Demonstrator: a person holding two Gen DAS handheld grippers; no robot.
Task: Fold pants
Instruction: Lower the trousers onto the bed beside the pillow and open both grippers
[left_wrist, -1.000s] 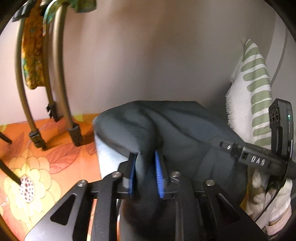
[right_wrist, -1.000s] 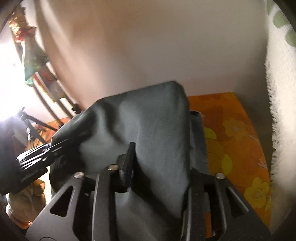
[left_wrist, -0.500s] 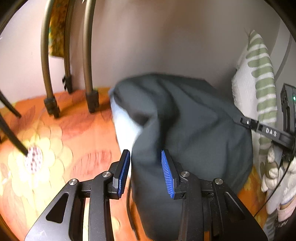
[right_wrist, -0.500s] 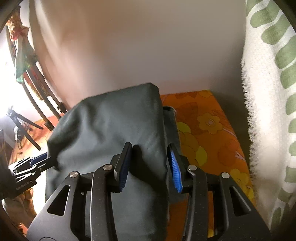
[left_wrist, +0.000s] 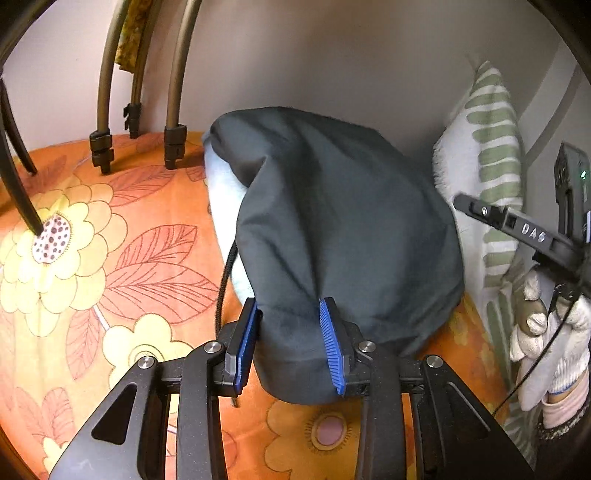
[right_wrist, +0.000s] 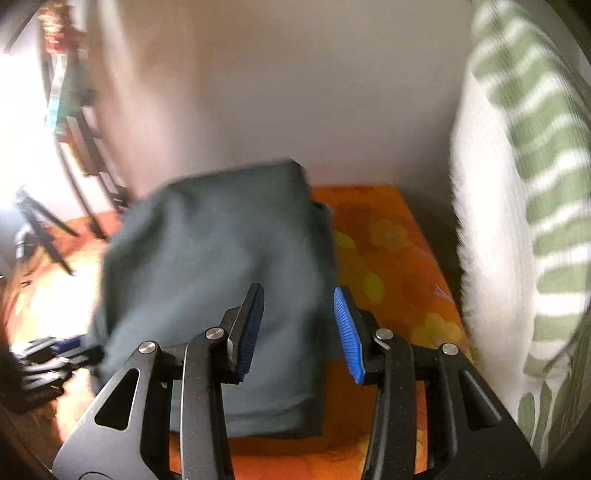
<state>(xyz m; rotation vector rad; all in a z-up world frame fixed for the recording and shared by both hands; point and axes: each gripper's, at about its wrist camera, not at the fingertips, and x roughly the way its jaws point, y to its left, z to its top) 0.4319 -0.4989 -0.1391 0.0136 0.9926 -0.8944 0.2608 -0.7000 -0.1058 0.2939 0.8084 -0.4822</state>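
A bed covered by an orange floral sheet (left_wrist: 110, 258) is set against a plain wall, with a green-striped pillow (left_wrist: 491, 155) stood upright at the right and curved metal legs (left_wrist: 173, 110) resting on the far left of the sheet.

The dark pants (left_wrist: 332, 221) are laid on the sheet near the wall, just beside the pillow. An upper layer is doubled over a lower one, and a pale inner face (left_wrist: 221, 192) is exposed along the left edge. The near folded edge is presented toward both wrist cameras, which suggests that a fold is being set down.

The left tongs (left_wrist: 288, 339) are positioned at the near left corner of the fold. The gap between the blue pads is filled by cloth that touches both pads; whether it is pinched or merely lies there cannot be told.

The right tongs (right_wrist: 299, 325) are placed at the near right corner. The pads are spread: cloth lies against the left pad, while the right pad stands clear of it. The corner is judged to be released.

A loose top layer is likely to slide if it is dragged during withdrawal.
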